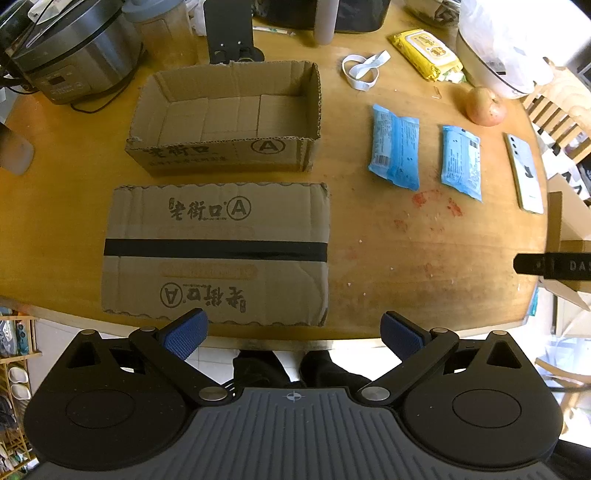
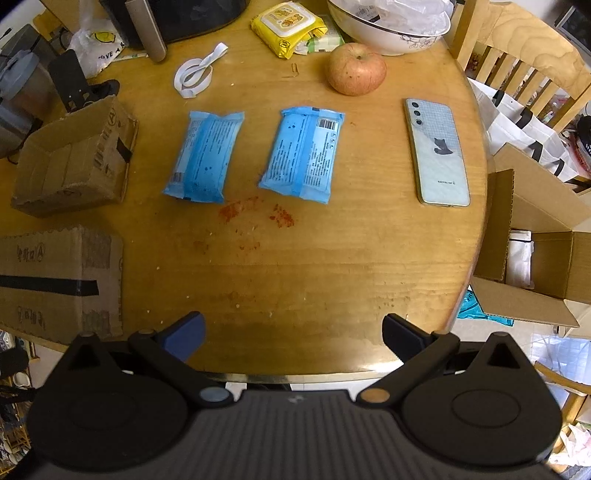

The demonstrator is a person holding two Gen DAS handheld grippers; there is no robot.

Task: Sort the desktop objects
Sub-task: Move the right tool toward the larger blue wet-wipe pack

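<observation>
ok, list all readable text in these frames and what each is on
"老街口" and circled "A": front wall of the open brown cardboard box.
"老街口" and circled "A", twice, once upside down: flat taped cardboard lid.
"DA": black bar at right edge, cut off.
Two blue plastic packets, yellow wipes pack, white phone: print too small.

Wooden table point(image 2: 295, 277) bears boxes point(image 1: 225, 118), packets point(image 2: 203, 155), phone point(image 2: 436, 151).

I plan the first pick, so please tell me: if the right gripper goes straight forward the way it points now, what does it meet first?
The right gripper, jaws open, points across bare table. The first object ahead is probably the blue packet with the barcode, though height above the table is unclear.
</observation>
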